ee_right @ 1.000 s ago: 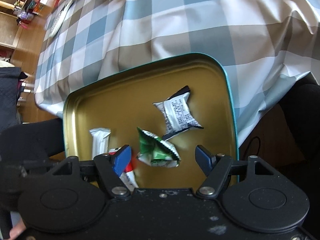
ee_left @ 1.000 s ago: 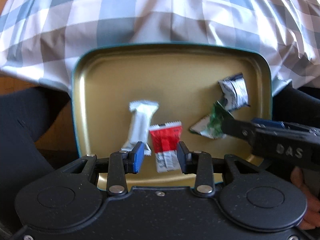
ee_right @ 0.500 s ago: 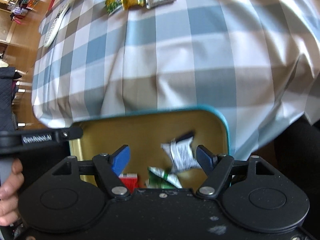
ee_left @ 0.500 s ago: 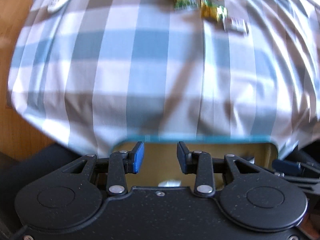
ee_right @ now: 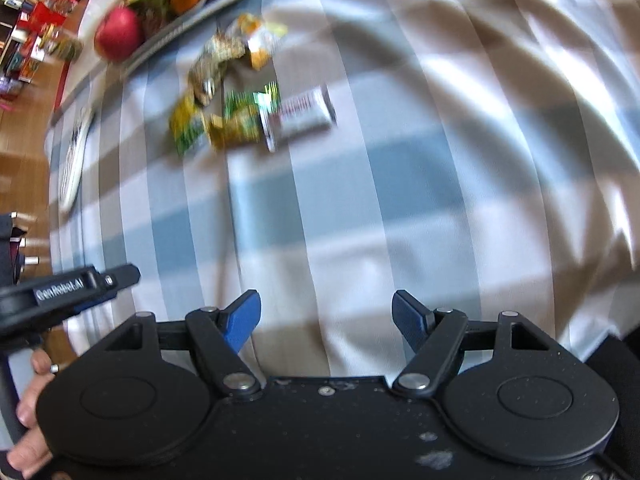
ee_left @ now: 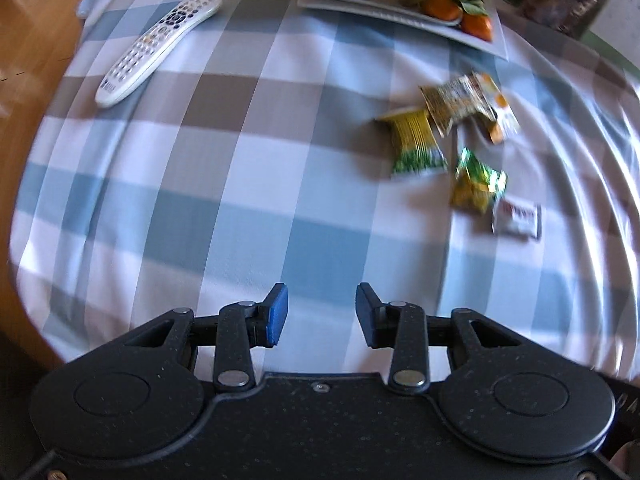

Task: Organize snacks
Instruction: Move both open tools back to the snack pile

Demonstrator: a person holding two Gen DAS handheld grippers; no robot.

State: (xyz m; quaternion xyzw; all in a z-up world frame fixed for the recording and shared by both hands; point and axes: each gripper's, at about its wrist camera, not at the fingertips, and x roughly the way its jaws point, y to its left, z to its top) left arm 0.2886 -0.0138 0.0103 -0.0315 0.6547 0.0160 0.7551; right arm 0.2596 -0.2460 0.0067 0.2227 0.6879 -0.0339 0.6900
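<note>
Two claws hang over a counter under a checked tablecloth (ee_left: pixel 248 184), neither holding anything. The left claw (ee_left: pixel 322 316) has its jaws parted and widening, with only cloth between them; the right claw (ee_right: pixel 326 320) is spread wider, also empty. A small cluster of snack packets (ee_left: pixel 460 148) lies on the cloth ahead of both, a white wrapper (ee_left: pixel 517 221) at its near edge. Beyond sit a white remote control (ee_left: pixel 156 48) and a fruit tray (ee_left: pixel 400 12) with a red apple and oranges.
</note>
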